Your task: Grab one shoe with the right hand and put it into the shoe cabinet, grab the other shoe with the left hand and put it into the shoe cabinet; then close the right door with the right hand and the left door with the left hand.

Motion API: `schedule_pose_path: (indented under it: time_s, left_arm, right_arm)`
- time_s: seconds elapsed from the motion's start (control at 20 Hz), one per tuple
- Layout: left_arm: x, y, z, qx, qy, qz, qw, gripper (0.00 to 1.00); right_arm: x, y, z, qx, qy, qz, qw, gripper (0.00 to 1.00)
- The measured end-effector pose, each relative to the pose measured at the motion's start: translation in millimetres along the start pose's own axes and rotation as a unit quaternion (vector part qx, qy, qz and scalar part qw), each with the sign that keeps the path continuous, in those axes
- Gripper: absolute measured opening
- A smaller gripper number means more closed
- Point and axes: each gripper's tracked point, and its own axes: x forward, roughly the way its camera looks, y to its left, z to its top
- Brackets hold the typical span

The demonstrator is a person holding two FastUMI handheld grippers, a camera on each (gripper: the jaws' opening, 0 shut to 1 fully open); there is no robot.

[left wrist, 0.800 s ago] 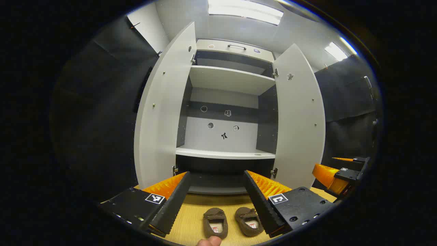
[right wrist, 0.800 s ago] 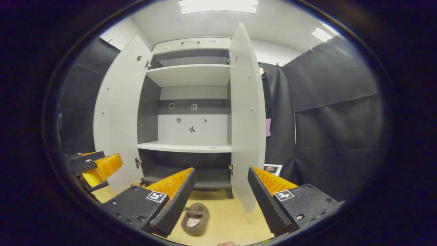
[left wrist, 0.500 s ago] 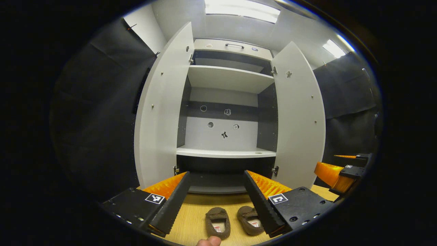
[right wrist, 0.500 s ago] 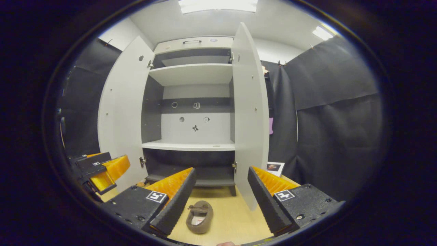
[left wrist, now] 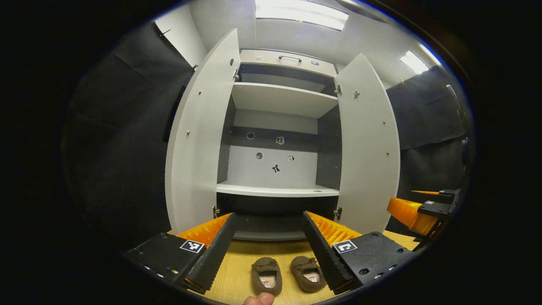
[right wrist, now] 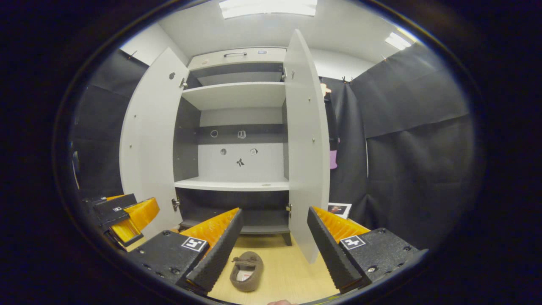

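Black cloth is hanging around a pale shoe cabinet that is standing with its two doors, the left door and the right door, wide open. Two brown shoes are lying side by side on the wooden floor before it: one shoe and the other shoe. Both are lying between the spread fingers of the left hand-held gripper, which is hovering above them and gripping nothing. Nearby, the right hand-held gripper is also hovering wide open and empty, pointing at the cabinet.
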Motion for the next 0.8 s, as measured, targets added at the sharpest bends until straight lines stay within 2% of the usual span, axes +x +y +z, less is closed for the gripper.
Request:
schedule_pose_path:
  time_s: [0.15, 0.25, 0.3, 0.35, 0.5, 0.55, 0.6, 0.8]
  left_arm:
    - [0, 1, 3, 0.001, -0.003, 0.001, 1.0, 0.94]
    - [0, 3, 4, 0.0, -0.003, 0.004, 1.0, 0.94]
    - [-1, 4, 4, -0.001, -0.003, 0.006, 1.0, 0.95]
    - [-1, 5, 5, -0.001, -0.005, 0.007, 1.0, 0.94]
    - [-1, 8, 7, 0.001, -0.007, 0.012, 1.0, 0.94]
    - [-3, 10, 7, 0.002, -0.007, 0.014, 1.0, 0.99]
    - [-3, 12, 6, 0.002, -0.006, 0.015, 1.0, 0.94]
    - [-4, 21, 2, 0.002, -0.001, 0.025, 1.0, 0.94]
  right_arm:
    - [4, 5, -5, 0.0, 0.009, 0.009, 1.0, 0.96]
    - [9, 6, -6, 0.0, 0.012, 0.017, 1.0, 0.99]
    - [12, 7, -9, -0.004, 0.017, 0.021, 1.0, 0.96]
    - [15, 11, -14, -0.008, 0.023, 0.028, 0.999, 0.99]
    - [29, 28, -32, -0.013, 0.052, 0.058, 0.997, 0.99]
    - [34, 35, -39, -0.017, 0.061, 0.068, 0.996, 0.99]
    - [39, 40, -45, -0.02, 0.072, 0.078, 0.994, 0.99]
    - [57, 71, -92, -0.01, 0.147, 0.128, 0.981, 0.96]
